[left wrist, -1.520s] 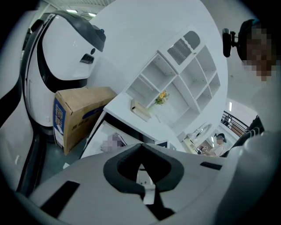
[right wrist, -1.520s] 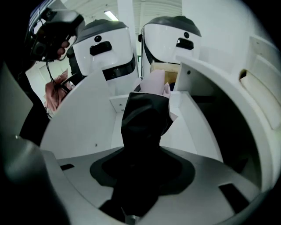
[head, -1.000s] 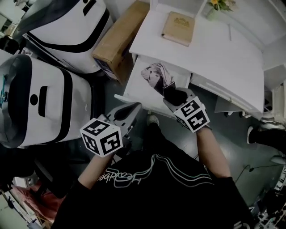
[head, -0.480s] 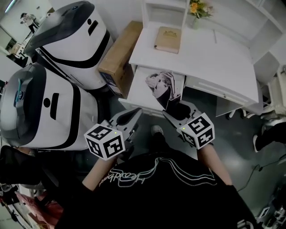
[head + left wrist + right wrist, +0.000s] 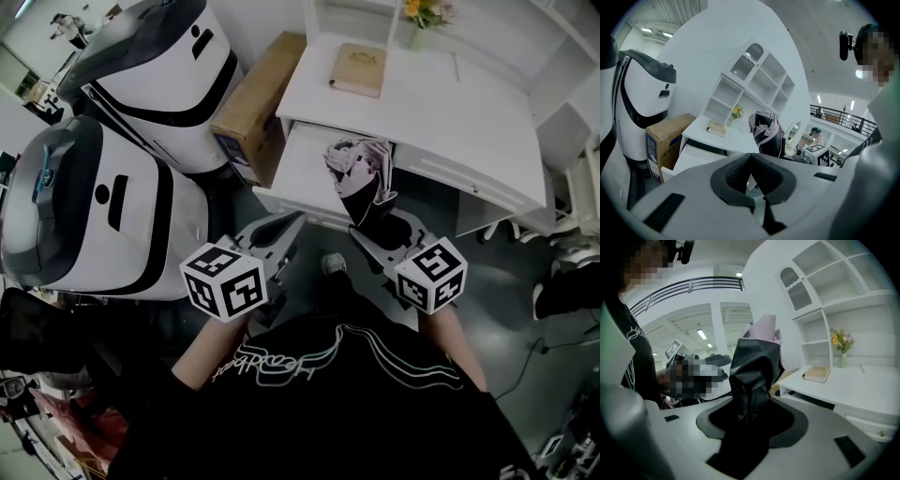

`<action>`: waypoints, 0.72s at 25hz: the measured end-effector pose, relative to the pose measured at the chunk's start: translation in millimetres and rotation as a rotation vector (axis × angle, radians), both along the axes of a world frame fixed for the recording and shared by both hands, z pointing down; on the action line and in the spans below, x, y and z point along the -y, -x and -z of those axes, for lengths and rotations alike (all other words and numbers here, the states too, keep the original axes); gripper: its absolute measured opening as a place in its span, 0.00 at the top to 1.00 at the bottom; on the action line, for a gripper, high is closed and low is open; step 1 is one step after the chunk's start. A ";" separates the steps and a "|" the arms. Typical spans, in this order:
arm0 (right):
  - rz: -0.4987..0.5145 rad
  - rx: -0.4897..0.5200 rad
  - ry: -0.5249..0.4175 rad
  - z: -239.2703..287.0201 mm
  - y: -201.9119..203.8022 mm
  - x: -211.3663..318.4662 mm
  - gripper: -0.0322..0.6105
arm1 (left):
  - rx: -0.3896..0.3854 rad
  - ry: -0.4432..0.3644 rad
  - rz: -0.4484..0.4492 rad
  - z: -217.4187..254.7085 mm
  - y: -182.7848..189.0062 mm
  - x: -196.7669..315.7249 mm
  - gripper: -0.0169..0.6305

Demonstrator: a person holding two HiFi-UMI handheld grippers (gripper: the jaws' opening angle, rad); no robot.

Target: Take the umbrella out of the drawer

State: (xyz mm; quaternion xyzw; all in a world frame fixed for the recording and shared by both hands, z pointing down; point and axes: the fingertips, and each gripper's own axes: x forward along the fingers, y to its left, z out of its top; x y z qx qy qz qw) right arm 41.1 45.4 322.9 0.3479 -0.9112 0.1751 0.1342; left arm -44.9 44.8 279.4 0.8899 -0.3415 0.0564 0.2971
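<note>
**Right gripper** (image 5: 380, 231): the jaws are clamped on the lower, black end of the folded umbrella (image 5: 361, 169) and stand wide because the bundle is thick. In the right gripper view black fabric fills the whole gap between the pads. The hold sits low, and most of the bundle stands free above the jaws.

**Left gripper** (image 5: 751, 158): the jaws are together, pad against pad, with nothing between them. It hangs left of the umbrella and does not touch it.

**Umbrella:** it rises roughly upright from the right jaws, with pink-grey patterned folds at the top. In the head view its upper end overlaps the right part of the open drawer (image 5: 298, 173). The left gripper view shows it raised above the top of the white desk (image 5: 450, 103). It is therefore judged to be out of the drawer and carried just in front of it.

**Step in hand:** withdrawal, judged nearly complete.

1. Hold firm closing pressure, since loose fabric compresses and may creep through the pads.
2. Hold the bundle upright so that its free top end does not swing into the desk edge or the drawer front.
3. Draw it toward the body, away from the drawer.
4. If the top sags, bring the left gripper to the upper folds for a second hold.

**Surroundings:** a book (image 5: 358, 70) and a vase of flowers (image 5: 422, 14) stand on the desk, well apart from the umbrella. A cardboard box (image 5: 253, 103) sits beside the desk
</note>
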 end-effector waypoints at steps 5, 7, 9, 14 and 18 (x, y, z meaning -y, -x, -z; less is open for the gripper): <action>0.003 0.025 -0.006 9.6 -0.5 -11.5 0.63 | -0.003 -0.005 -0.020 5.9 -3.5 -5.8 0.94; -0.006 0.025 -0.010 12.2 -0.6 -11.9 0.63 | -0.007 -0.007 -0.029 6.6 -4.3 -5.9 0.94; -0.014 0.031 -0.008 13.3 -0.1 -12.5 0.63 | -0.012 -0.007 -0.037 5.9 -3.8 -6.8 0.94; -0.028 0.050 0.006 11.3 2.4 -14.4 0.63 | -0.024 0.000 -0.038 3.0 0.3 -6.2 0.94; -0.024 0.053 0.009 9.6 2.6 -13.7 0.63 | -0.025 0.003 -0.035 1.2 -0.7 -4.0 0.94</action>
